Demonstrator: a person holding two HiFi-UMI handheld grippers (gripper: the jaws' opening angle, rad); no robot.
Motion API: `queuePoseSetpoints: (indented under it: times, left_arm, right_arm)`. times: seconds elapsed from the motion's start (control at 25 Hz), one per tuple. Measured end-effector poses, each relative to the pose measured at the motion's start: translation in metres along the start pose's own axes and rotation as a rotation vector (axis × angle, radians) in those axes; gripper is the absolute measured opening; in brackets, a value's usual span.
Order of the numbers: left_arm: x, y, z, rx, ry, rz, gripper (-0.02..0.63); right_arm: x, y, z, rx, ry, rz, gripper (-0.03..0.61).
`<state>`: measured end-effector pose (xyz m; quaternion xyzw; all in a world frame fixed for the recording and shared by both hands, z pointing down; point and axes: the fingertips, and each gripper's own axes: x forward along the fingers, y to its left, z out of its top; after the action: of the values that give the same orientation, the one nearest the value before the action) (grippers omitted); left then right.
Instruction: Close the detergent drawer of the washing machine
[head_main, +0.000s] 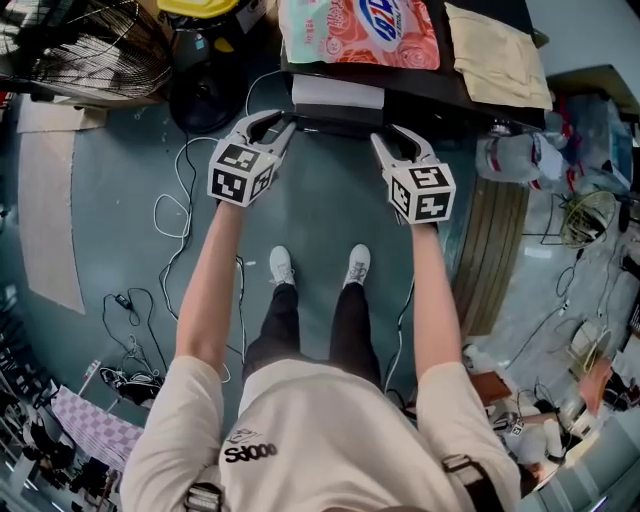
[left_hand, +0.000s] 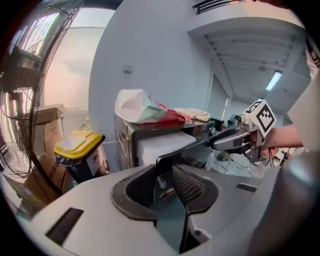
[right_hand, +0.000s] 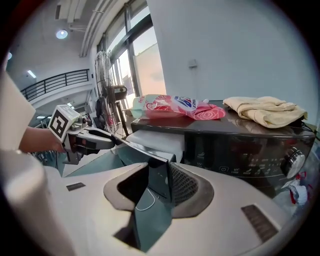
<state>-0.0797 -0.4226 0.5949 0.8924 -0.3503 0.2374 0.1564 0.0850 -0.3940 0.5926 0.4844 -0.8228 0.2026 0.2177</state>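
A: Start close in. What have the claws got?

B: The left claw (left_hand: 169, 175) stands narrow, with the left end of the drawer front (right_hand: 142, 150) between its jaws. The pads look to sit against both faces of it. The right claw (right_hand: 162, 180) is the same on the right end: narrow, closed on the panel, with nothing else in it.

A: Which hand is nearer the work?

B: Neither. Each is at its own end, about level with the other, and both point forward and somewhat down.

A: And how does the thing lie?

B: The drawer front is a dark strip running crosswise, from one claw to the other. Behind it the pale drawer (head_main: 337, 93) runs lengthwise, straight away from the person and into the washing machine (right_hand: 240, 150), at the left end of the machine's front. It stands well out, with a good stretch of its top showing.

A: Then the push goes which way?

B: Straight ahead along the drawer's length, I'd judge, with both ends kept even so it doesn't skew in its slot.

A: Anything beyond?

B: On the machine's top there's a detergent bag (head_main: 360, 30) toward the left edge and a folded cloth (head_main: 495, 55) toward the right edge. Neither is in the drawer's way.
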Motion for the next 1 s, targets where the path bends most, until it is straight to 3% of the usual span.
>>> queuePoseSetpoints:
  times: [0.2, 0.48, 0.76, 1.0]
  left_arm:
    - [0.008, 0.010, 0.006, -0.045, -0.019, 0.006, 0.112]
    - [0.015, 0.027, 0.011, -0.182, -0.064, 0.038, 0.160]
    - [0.017, 0.031, 0.010, -0.201, -0.092, 0.039, 0.183]
    - [0.027, 0.041, 0.021, -0.198, -0.080, 0.135, 0.144]
  right_arm:
    - [0.009, -0.008, 0.008, 0.016, -0.022, -0.046, 0.118]
    - [0.016, -0.019, 0.016, 0.062, -0.039, -0.111, 0.169]
    - [0.018, -0.021, 0.015, 0.081, -0.086, -0.123, 0.192]
    - [0.029, -0.032, 0.026, 0.076, -0.077, -0.184, 0.190]
